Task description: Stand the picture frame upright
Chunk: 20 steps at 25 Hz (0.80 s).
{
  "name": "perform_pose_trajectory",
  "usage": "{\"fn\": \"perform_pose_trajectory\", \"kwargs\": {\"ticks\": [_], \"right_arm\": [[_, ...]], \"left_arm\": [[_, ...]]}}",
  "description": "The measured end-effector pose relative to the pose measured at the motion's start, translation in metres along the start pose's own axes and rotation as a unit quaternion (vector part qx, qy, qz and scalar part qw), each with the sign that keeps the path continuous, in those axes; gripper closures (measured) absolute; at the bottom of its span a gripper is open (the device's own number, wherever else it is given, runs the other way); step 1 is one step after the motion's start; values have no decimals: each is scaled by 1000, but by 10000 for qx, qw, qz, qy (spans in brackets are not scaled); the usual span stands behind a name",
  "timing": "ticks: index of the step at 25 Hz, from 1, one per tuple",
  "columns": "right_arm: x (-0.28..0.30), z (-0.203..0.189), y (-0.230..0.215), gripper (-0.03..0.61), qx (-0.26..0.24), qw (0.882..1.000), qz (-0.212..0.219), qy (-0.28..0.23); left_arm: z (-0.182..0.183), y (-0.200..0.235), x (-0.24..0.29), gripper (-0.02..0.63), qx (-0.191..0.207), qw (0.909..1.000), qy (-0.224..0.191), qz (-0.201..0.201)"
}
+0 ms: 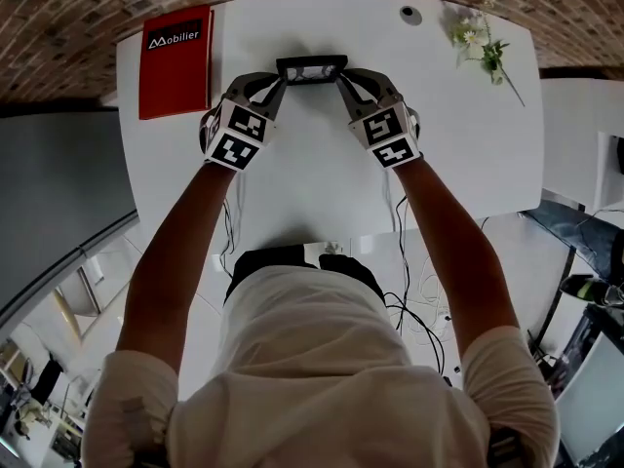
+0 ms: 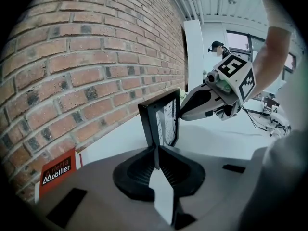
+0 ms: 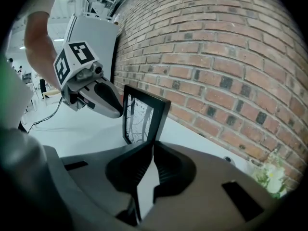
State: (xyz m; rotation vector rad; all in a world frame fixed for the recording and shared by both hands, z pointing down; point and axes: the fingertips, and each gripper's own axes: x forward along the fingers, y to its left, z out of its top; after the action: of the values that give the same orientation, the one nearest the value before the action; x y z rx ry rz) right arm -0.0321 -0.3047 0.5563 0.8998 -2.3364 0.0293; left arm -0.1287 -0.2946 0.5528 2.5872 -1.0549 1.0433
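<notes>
1. Two grippers hold the picture frame [image 1: 311, 68] by its sides, near the middle of the table's [image 1: 322, 174] far edge, in front of the brick wall [image 2: 96, 57].
2. The left gripper [image 1: 281, 78] has its jaws clamped on the frame's left side.
3. The right gripper [image 1: 342, 78] has its jaws clamped on the opposite side.
4. We grip both sides so the frame cannot twist or tip while it is set down.
5. The frame looks close to vertical. We cannot tell whether its lower edge rests on the table.
6. We judge that the step left is to confirm it stands and then open both claws.
7. The red booklet [image 1: 175, 61] at the far left corner and the flowers [image 1: 481, 45] at the far right corner lie well apart from the frame.
</notes>
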Motion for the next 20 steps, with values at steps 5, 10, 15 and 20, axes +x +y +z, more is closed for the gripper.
{"fn": "perform_pose_trajectory", "kwargs": {"ticks": [5, 10, 15, 20], "right_arm": [[-3, -2, 3, 557, 32, 10000, 12, -4], [-3, -3, 4, 557, 99, 9999, 21, 4], [-5, -3, 5, 557, 163, 9999, 38, -33], [-5, -3, 4, 557, 244, 9997, 42, -64]], "left_arm": [[-2, -4, -2, 591, -72, 10000, -24, -34], [-5, -5, -2, 591, -212, 9997, -36, -87], [-5, -5, -2, 591, -269, 9996, -53, -109], [-6, -4, -1, 588, -309, 9994, -55, -149]]}}
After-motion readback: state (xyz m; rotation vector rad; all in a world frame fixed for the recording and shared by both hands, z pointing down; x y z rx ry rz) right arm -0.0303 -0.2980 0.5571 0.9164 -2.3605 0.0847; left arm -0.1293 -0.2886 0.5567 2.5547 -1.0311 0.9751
